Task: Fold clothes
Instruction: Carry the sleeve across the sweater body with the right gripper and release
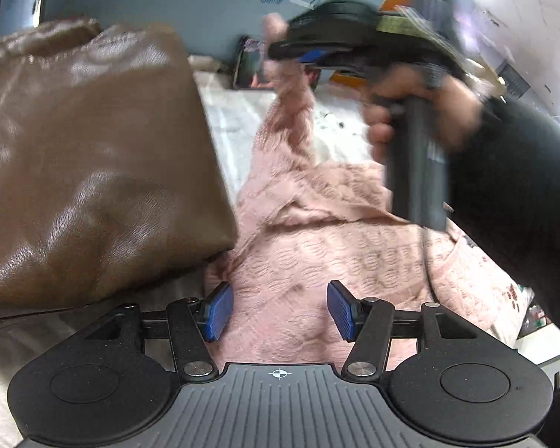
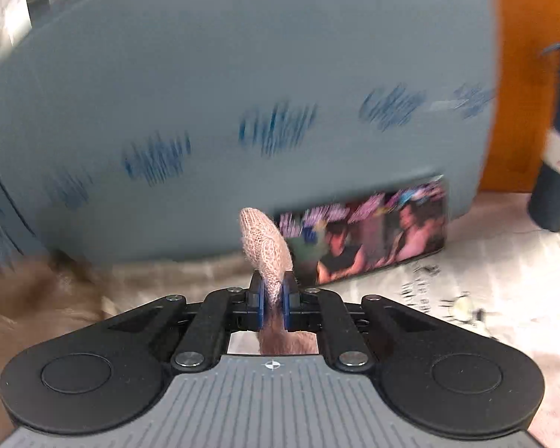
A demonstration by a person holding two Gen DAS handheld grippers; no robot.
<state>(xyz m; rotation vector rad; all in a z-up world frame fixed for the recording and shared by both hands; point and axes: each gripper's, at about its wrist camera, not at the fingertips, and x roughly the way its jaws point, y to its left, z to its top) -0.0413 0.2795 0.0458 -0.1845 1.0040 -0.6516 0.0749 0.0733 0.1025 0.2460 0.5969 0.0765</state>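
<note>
A pink knitted sweater (image 1: pixel 317 254) lies rumpled on the surface below my left gripper (image 1: pixel 280 310). That gripper hangs open just above the knit, its blue pads (image 1: pixel 218 311) wide apart and pressing nothing. In the left wrist view a hand holds my right gripper (image 1: pixel 280 48) higher up and farther back, with a strip of the sweater pulled up into it. In the right wrist view my right gripper (image 2: pixel 274 293) is shut on that strip, and a fold of pink knit (image 2: pixel 265 246) pokes out past the pads.
A shiny brown cushion (image 1: pixel 93 156) sits at the left, its edge on the sweater. A phone (image 2: pixel 369 231) playing a video leans on a blue-grey printed board (image 2: pixel 242 74) at the back. A dark blue cylinder (image 2: pixel 556 186) stands at the right on newspaper (image 2: pixel 485 280).
</note>
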